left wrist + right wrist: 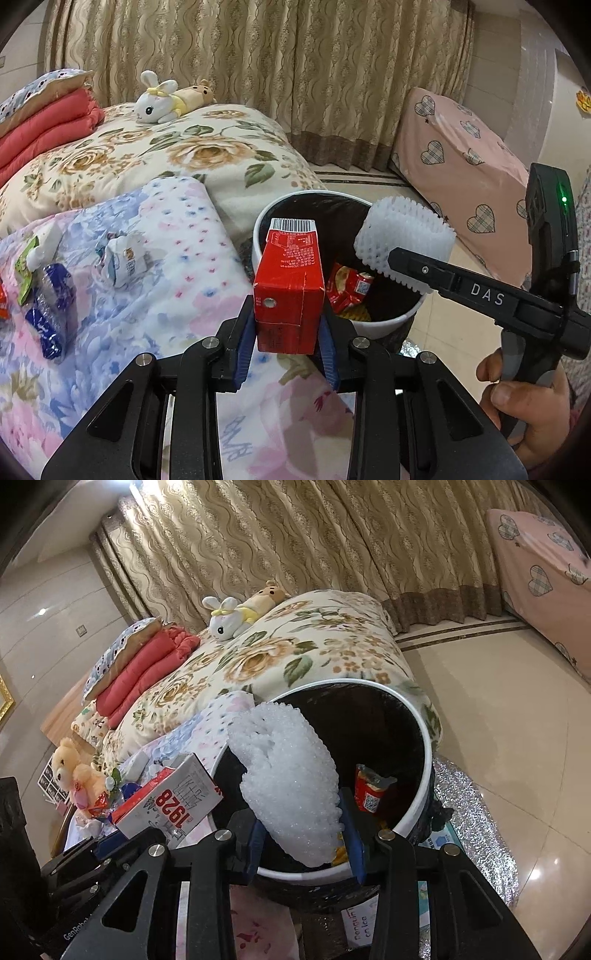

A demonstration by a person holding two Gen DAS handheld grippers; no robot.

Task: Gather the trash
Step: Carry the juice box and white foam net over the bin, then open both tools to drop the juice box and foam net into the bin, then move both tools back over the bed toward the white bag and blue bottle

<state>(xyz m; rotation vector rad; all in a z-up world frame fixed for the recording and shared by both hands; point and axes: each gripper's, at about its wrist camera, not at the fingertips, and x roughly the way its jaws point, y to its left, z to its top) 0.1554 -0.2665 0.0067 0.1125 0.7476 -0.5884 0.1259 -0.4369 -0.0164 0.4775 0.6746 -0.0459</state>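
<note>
My left gripper (288, 343) is shut on a red drink carton (290, 291) and holds it upright at the near left rim of the white trash bin (388, 321). My right gripper (306, 834) is shut on a white foam net sleeve (291, 786) and holds it over the bin's (424, 738) near rim. In the left wrist view the sleeve (404, 238) hangs over the bin's right side. The carton also shows in the right wrist view (173, 797). A red snack wrapper (349, 286) lies inside the black-lined bin.
On the floral blanket (184, 288) lie a blue wrapper (50, 314), a green packet (26, 269) and a crumpled white wrapper (125, 258). Plush toys (162, 98) sit on the rose quilt. A pink heart-print mattress (465, 162) leans at the right. Tiled floor (498, 709) lies beyond the bin.
</note>
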